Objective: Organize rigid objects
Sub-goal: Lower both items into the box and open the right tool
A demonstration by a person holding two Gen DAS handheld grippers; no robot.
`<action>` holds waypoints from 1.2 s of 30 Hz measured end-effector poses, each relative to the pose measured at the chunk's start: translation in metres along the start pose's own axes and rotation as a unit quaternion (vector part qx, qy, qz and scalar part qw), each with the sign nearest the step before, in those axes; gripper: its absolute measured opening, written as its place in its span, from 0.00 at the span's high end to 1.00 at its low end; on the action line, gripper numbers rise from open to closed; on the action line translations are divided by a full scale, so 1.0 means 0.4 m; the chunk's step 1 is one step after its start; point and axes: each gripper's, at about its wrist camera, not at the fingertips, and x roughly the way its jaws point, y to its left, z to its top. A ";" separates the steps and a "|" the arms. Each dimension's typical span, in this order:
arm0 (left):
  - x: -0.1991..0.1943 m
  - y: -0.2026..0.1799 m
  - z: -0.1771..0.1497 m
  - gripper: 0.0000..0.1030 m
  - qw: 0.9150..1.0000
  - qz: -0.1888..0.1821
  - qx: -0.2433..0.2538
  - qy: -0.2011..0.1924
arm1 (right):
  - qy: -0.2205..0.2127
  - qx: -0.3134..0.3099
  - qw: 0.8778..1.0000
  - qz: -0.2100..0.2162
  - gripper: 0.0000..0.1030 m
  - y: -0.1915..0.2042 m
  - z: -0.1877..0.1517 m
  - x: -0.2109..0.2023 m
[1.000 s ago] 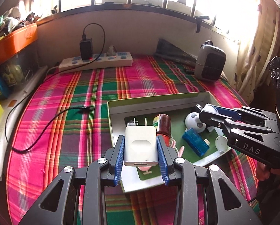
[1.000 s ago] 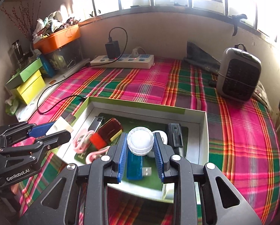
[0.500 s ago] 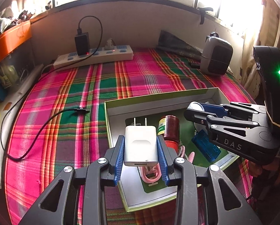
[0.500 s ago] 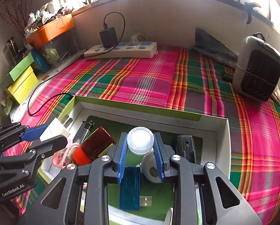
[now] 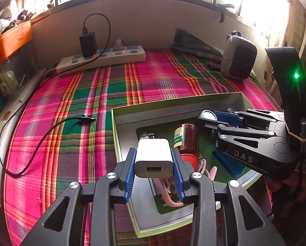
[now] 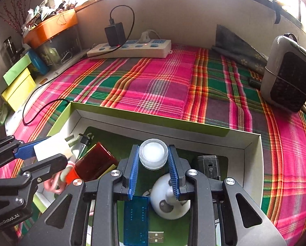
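Left gripper [image 5: 154, 160] clamped on a white charger [image 5: 153, 157], blue pads pressing both its sides, USB port toward the camera, prongs pointing away. Charger held above the near left part of an open box [image 5: 173, 104], clear of its floor. Right gripper [image 6: 153, 155] clamped on a small round jar [image 6: 153, 153] with a clear rim and white top, pads tight on either side, held above the middle of the box, just short of its far wall.

Box set on a plaid cloth [image 6: 153, 78] that covers the desk, toward the near right corner; green rim, grey inner walls, green floor. Inside the box: a dark red bottle [image 5: 186, 141] with a red cap and yellow-green label lying on its side left of centre; a pink cable [image 5: 211, 173] coiled near the cap at the near left; a blue USB stick [image 6: 136, 219] flat near the near edge; a white ball-shaped gadget [image 6: 169, 201] just right of the stick; a black block [image 6: 208, 167] toward the far right corner. Small metal piece beside the bottle, too small to name.

On the cloth outside the box: a white power strip [image 5: 101, 60] along the far edge with a black adapter [image 5: 88, 44] plugged in; a black cable [image 5: 40, 143] trailing across the left side, its plug lying near the box's far left corner; a grey heater [image 6: 289, 80] at the far right corner. Orange tray [image 6: 50, 26] and yellow boxes [image 6: 17, 90] beyond the desk's left edge.
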 end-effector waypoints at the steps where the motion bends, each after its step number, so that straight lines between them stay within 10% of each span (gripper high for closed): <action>1: 0.003 0.000 0.000 0.69 1.000 0.000 -0.001 0.002 | 0.001 -0.002 1.000 0.002 0.72 0.002 0.000 0.000; 29: -0.004 -0.004 -0.002 0.66 1.000 0.006 0.002 0.001 | 0.000 0.000 1.000 -0.013 0.70 0.005 -0.004 0.004; 36: -0.023 -0.004 -0.006 0.64 1.000 0.011 -0.003 -0.007 | -0.003 0.003 1.000 -0.019 0.55 0.004 -0.011 -0.012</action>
